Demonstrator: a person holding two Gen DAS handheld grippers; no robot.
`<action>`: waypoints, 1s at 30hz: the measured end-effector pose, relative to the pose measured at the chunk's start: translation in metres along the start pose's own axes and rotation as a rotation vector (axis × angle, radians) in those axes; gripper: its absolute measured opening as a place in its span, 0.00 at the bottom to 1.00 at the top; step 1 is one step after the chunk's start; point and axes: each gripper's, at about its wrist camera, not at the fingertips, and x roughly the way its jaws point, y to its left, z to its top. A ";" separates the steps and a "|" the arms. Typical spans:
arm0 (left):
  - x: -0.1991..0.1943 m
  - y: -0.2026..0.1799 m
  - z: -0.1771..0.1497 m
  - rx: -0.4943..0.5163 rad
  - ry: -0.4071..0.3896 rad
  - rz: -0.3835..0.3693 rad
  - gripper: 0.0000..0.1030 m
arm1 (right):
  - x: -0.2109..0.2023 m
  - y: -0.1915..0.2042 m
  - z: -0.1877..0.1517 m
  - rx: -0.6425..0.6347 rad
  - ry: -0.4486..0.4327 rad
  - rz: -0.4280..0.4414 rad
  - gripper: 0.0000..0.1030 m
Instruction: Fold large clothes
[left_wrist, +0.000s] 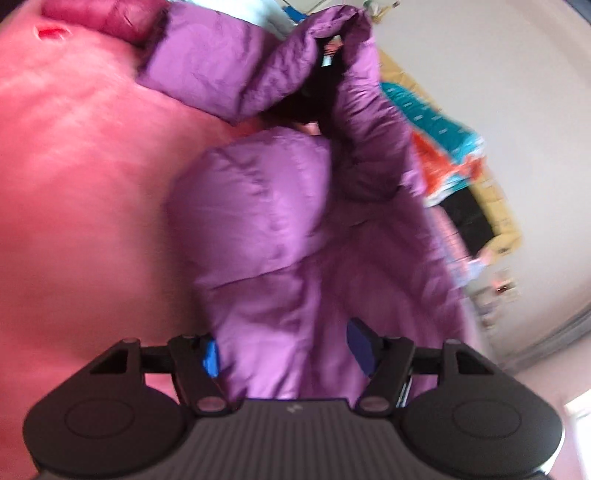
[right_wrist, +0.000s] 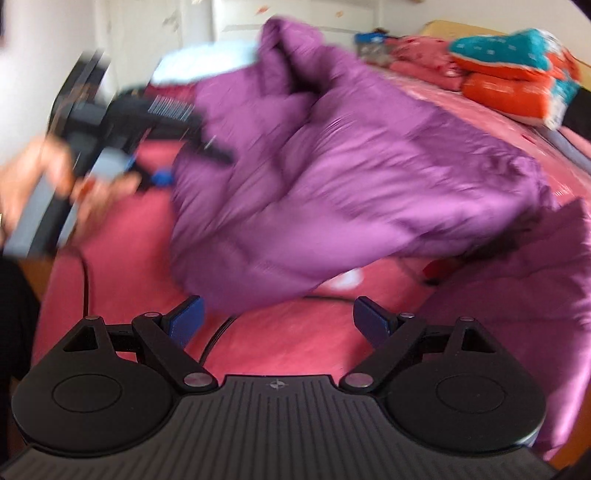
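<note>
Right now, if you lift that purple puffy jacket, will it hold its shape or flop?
The purple down jacket will probably flop: it already sags and folds over itself on the pink bedspread. Its quilted, puffy panels suggest it is light for its bulk. The sheen hints the fabric may slip.

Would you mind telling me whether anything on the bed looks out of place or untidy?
The purple padded jacket lies bunched and crumpled on the pink bedcover, not flat or folded. Behind it, teal-and-orange bedding sits in a loose heap. Nothing looks damaged or spilled.
</note>
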 end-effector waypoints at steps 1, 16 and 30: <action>0.001 -0.001 0.001 -0.009 -0.005 -0.036 0.67 | 0.006 0.006 -0.001 -0.019 0.012 -0.015 1.00; 0.005 -0.010 0.063 -0.052 -0.211 -0.399 0.74 | 0.014 -0.028 0.060 0.383 -0.317 -0.342 1.00; 0.022 -0.032 0.076 0.373 -0.224 -0.124 0.79 | 0.041 -0.113 0.098 0.574 -0.255 -0.545 1.00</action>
